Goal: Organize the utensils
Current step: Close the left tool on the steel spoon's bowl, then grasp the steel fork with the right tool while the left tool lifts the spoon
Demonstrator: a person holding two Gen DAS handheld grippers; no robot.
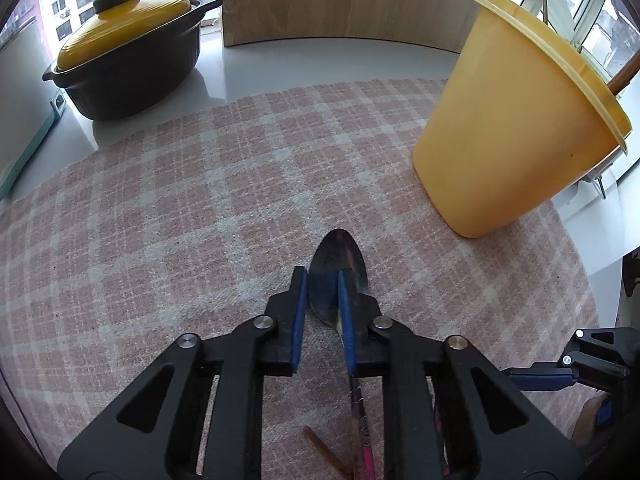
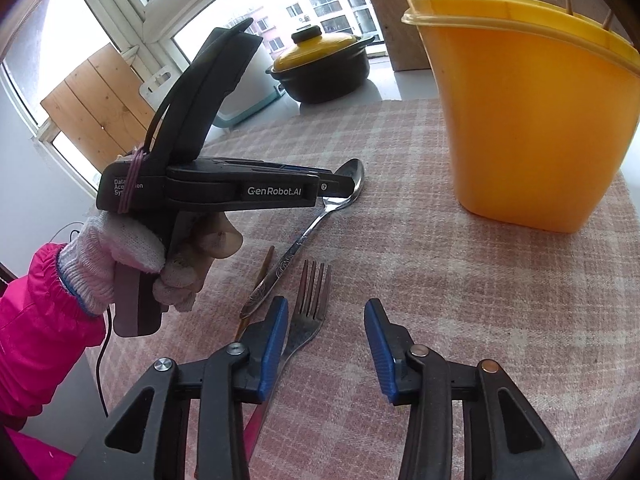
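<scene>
The left gripper (image 1: 323, 300) sits low over the spoon (image 1: 338, 268), its jaws narrowed around the bowl, with the blue pads (image 1: 347, 320) at either side of it; whether they actually press the metal I cannot tell. The spoon's handle runs back beneath the jaws, and its bowl tip pokes out just ahead of them. The right gripper (image 2: 326, 344) has its jaws spread wide with nothing between them; a fork (image 2: 310, 312) lies on the cloth just inside its left pad, tines pointing forward. Beyond both pairs of jaws, ahead and to the right, stands the yellow container (image 2: 532, 120) on the checked cloth (image 1: 200, 200) covering the bench.
</scene>
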